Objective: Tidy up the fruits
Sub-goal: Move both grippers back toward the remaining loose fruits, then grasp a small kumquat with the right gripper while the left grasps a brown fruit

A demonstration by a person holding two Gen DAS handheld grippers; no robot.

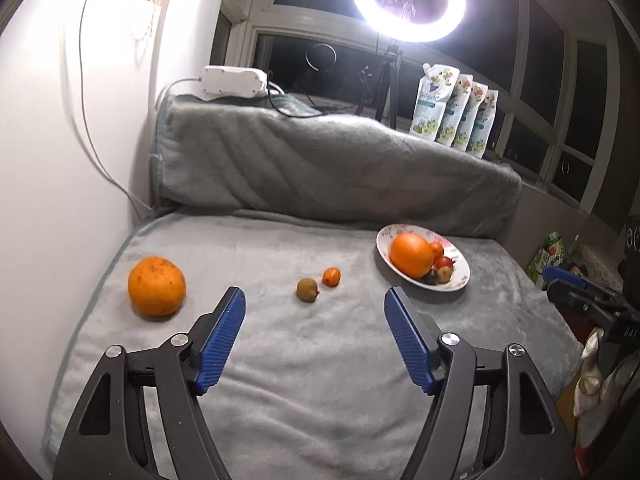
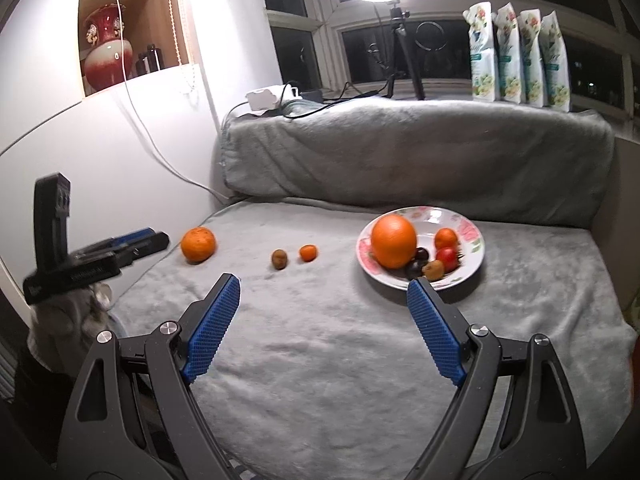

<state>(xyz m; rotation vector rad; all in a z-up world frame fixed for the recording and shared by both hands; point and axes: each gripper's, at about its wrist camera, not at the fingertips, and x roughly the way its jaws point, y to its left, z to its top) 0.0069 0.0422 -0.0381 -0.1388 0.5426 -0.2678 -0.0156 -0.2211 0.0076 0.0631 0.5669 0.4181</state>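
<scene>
A floral plate [image 1: 460,276] [image 2: 472,236] on the grey blanket holds a big orange [image 1: 411,255] [image 2: 393,241] and several small fruits. On the blanket lie a large orange [image 1: 157,286] [image 2: 198,244], a brown kiwi [image 1: 307,290] [image 2: 279,259] and a small orange fruit [image 1: 331,276] [image 2: 308,253]. My left gripper [image 1: 314,300] is open and empty, just short of the kiwi. My right gripper [image 2: 322,286] is open and empty, near the plate's front rim. Each gripper shows at the edge of the other's view, the right one [image 1: 560,278] and the left one [image 2: 160,240].
A grey blanket-covered backrest [image 1: 320,160] [image 2: 400,152] rises behind the seat. A white wall [image 1: 60,160] is at the left. A ring light on a tripod [image 1: 406,0], a power strip [image 1: 234,82] and several pouches [image 1: 456,108] stand on the sill.
</scene>
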